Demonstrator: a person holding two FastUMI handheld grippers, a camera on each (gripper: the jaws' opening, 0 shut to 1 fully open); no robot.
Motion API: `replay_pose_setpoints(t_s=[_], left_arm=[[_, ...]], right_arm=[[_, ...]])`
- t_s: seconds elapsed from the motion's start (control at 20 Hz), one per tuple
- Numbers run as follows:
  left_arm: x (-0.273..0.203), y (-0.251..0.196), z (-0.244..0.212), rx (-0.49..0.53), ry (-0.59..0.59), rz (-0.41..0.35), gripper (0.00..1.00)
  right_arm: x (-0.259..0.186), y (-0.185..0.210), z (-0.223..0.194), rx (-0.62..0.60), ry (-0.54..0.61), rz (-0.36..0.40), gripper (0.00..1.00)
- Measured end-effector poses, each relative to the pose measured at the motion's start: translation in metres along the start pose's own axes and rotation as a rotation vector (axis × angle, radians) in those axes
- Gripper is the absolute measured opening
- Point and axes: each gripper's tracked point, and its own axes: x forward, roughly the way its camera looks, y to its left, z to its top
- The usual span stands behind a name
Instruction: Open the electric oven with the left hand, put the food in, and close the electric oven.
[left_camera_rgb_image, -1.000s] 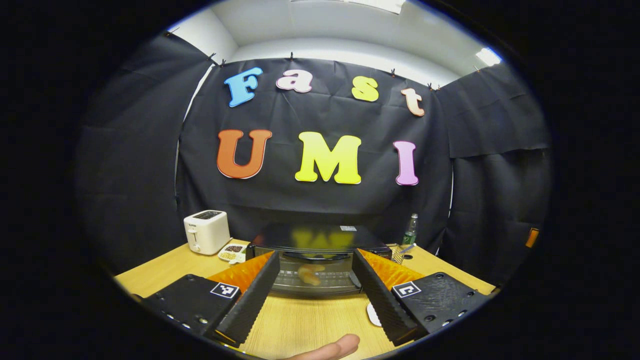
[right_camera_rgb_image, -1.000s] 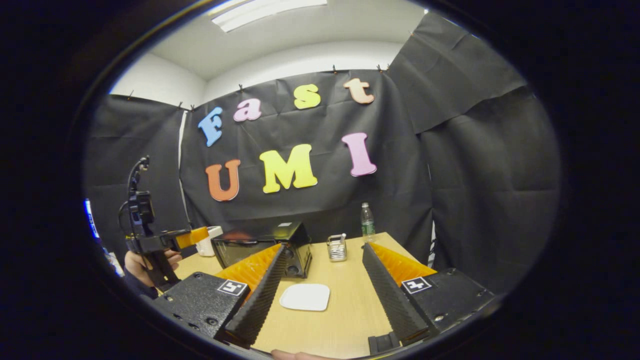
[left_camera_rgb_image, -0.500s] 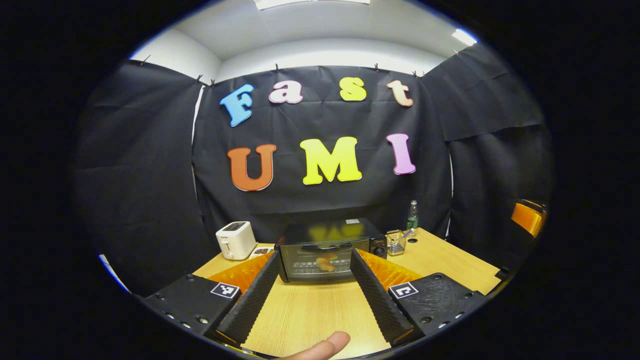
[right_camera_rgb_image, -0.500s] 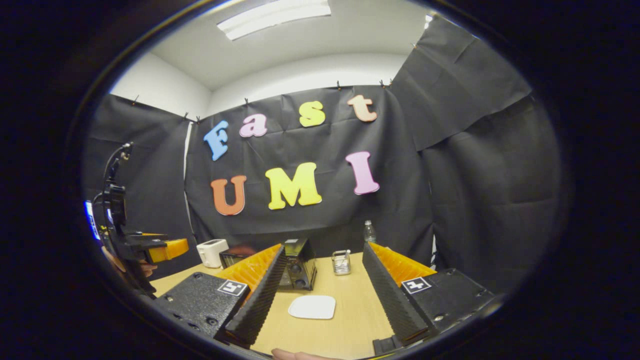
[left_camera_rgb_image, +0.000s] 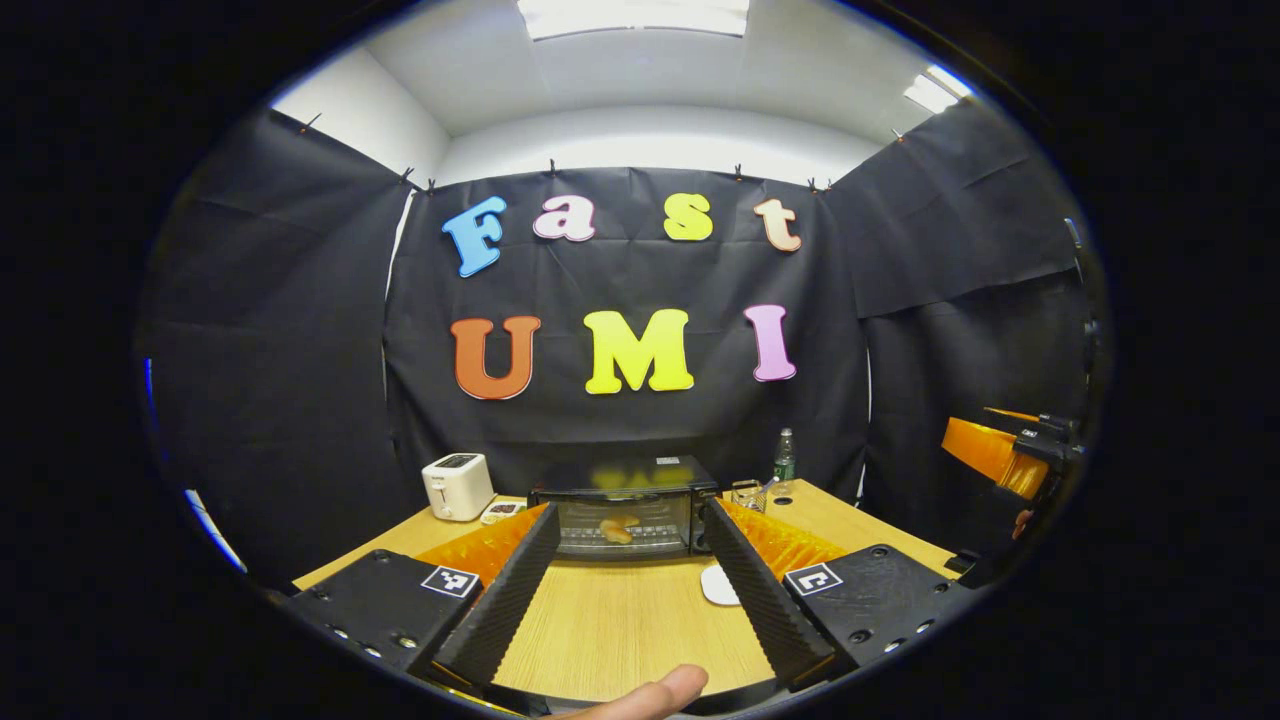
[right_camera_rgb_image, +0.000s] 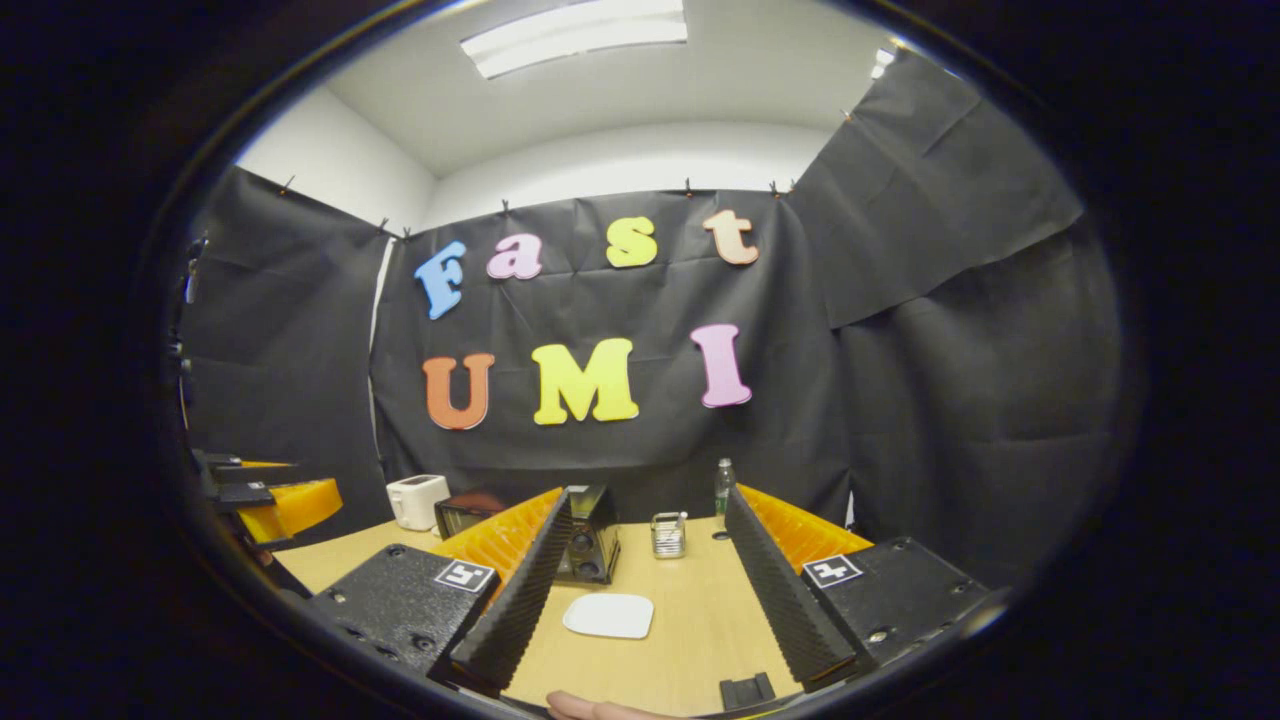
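1. The wooden tabletop ran from the booth's black wall toward the person, carrying everything else.
2. The electric oven sat at the far side of the tabletop, against the wall, with its glass door shut. In the right gripper view its end with the knobs faced the camera.
3. The white toaster stood just to the left of the oven, with a small dish of snacks between them.
4. The left hand-held gripper hung above the tabletop, well back from the oven, its fingers spread wide with nothing between them. A fingertip of the person showed at the bottom edge.
5. The right hand-held gripper was likewise spread and empty, held over the right part of the tabletop. From the left gripper view it appeared off to the far right.
6. A white plate lay bare on the tabletop, in front of the oven's right end.
7. A small wire holder and a bottle stood to the right of the oven.
8. The food, a pale brownish piece, lay inside the oven behind the glass.
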Motion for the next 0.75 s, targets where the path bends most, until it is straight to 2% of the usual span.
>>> replay_pose_setpoints(t_s=[0.2,0.35,0.6,0.75], left_arm=[[-0.003,0.006,0.000,0.000,-0.002,0.021,0.95],[-0.003,0.005,-0.001,-0.015,0.001,0.009,0.95],[-0.002,0.007,-0.005,-0.007,0.008,0.003,0.95],[-0.007,-0.001,-0.001,-0.001,-0.006,-0.024,0.95]], right_arm=[[0.001,-0.013,-0.009,0.000,0.037,-0.023,0.92],[0.000,-0.014,-0.008,0.004,0.035,-0.033,0.92],[-0.002,-0.008,-0.006,0.014,0.023,-0.006,0.92],[-0.002,-0.007,-0.005,0.011,0.015,0.001,0.92]])
